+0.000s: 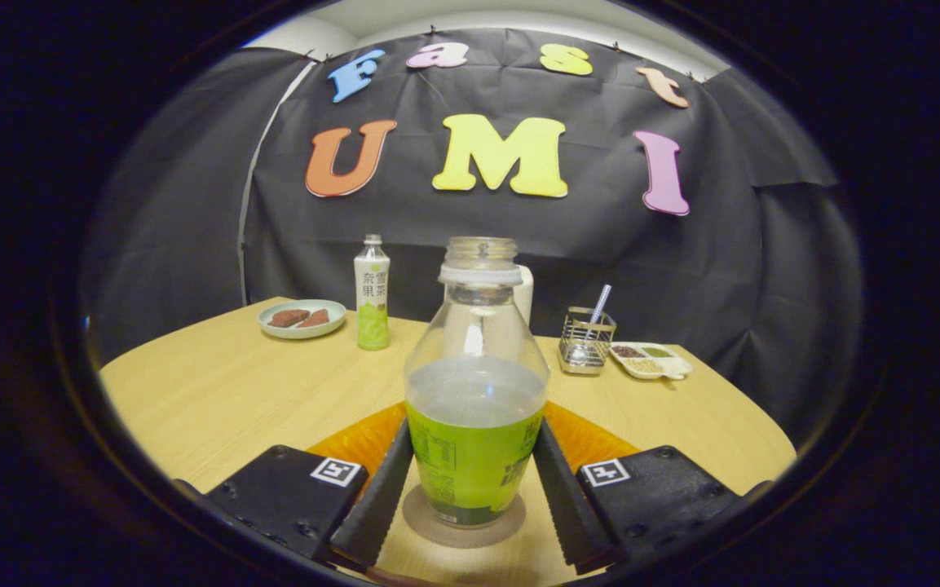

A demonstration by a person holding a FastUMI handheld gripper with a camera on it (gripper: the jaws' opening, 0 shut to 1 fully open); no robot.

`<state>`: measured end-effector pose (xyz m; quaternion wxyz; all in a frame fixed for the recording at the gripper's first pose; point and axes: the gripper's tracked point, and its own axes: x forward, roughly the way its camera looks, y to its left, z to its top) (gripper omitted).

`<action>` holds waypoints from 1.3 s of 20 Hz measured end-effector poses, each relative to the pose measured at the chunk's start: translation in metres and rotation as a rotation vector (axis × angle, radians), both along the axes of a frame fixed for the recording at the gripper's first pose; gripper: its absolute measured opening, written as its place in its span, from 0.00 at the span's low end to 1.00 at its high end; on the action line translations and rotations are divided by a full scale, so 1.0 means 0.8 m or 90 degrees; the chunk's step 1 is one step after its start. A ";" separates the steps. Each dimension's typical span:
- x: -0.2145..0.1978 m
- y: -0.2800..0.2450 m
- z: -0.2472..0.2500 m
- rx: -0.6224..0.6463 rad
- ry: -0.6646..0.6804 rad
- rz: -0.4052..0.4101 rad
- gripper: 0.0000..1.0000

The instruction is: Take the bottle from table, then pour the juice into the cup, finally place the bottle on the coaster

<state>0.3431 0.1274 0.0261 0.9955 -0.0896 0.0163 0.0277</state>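
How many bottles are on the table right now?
2. An uncapped clear plastic bottle with a green label stands on the round coaster between the gripper fingers. A capped white-and-green bottle stands beyond, beside the plate of brown snacks.

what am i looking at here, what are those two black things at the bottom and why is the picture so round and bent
The picture comes from a wide-angle camera riding on a hand-held gripper, a two-finger clamp that a person carries. It looks forward along the fingers, which are the two black ribbed bars you see. That lens bends everything round.

Between the fingers stands an open bottle with a green label and no cap, on a round coaster. The fingers sit along its sides; whether they are pressing on it I cannot tell.

All this is on a wooden table. Beyond the bottle are a second, capped bottle, a plate with brown pieces, a wire holder with a straw, and a small divided tray.
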 end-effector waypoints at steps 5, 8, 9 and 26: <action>-0.011 -0.003 0.000 -0.002 0.005 0.002 0.85; -0.020 -0.008 0.002 -0.005 0.005 -0.005 0.92; -0.028 -0.009 0.006 0.002 0.000 -0.004 0.95; -0.270 -0.045 0.104 0.047 -0.064 -0.023 1.00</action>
